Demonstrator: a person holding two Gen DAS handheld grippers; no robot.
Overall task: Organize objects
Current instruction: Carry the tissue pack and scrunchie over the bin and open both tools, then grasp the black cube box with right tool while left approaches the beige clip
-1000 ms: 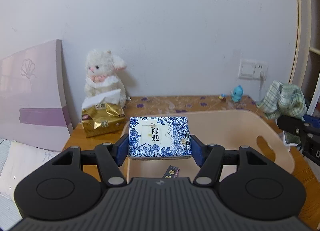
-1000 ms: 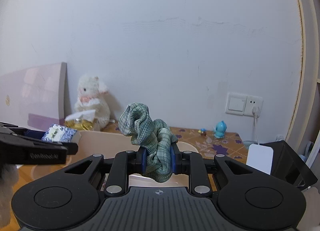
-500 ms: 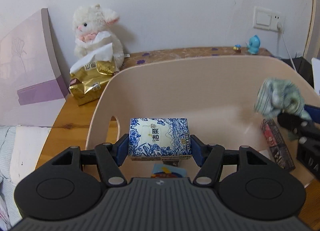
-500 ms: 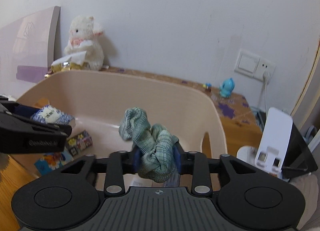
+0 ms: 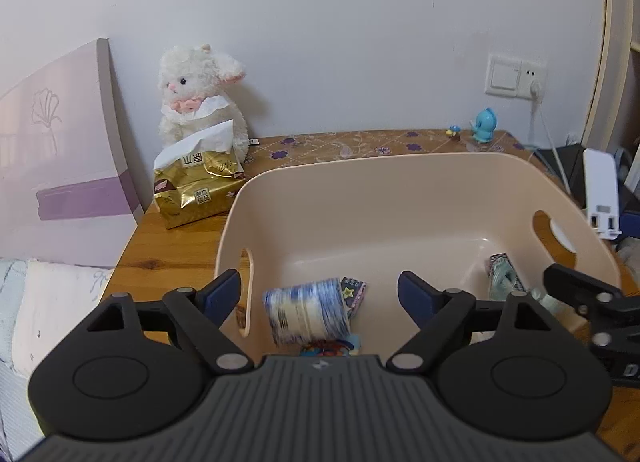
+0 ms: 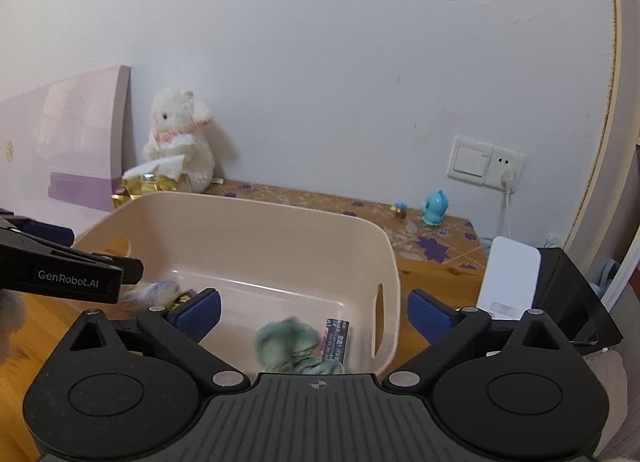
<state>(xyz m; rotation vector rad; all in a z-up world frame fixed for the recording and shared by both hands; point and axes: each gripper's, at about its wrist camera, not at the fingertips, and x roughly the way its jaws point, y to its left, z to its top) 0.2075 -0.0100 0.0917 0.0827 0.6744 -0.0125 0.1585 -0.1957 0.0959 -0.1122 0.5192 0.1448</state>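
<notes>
My left claw (image 5: pixel 320 294) is wide open over the near side of the pink tub (image 5: pixel 400 170). Nothing is between its blue pads (image 5: pixel 224 290). The blue and white tissue pack (image 5: pixel 306 314) is just under it, inside the tub. It looks blurry, so I think it is dropping. I hold my claw over the tub so the pack lands inside and not on the wooden table (image 5: pixel 132 266).

My right claw (image 6: pixel 314 312) is wide open too and holds nothing. The green checked cloth (image 6: pixel 290 346) is below it in the tub, bunched up and blurry. It lies right by a small dark packet (image 6: pixel 336 340) near the tub's handle hole.

The tub also has a little starry packet (image 5: pixel 354 292) next to the tissue pack, and something colorful (image 5: pixel 330 348) under it that I can't make out.

Some things are not in the tub. A gold tissue bag (image 5: pixel 196 190) sits on the table beside it, with a white plush bunny (image 5: pixel 198 102) behind. A small blue toy (image 5: pixel 484 126) stands far back by the wall. I think those may go in next.
</notes>
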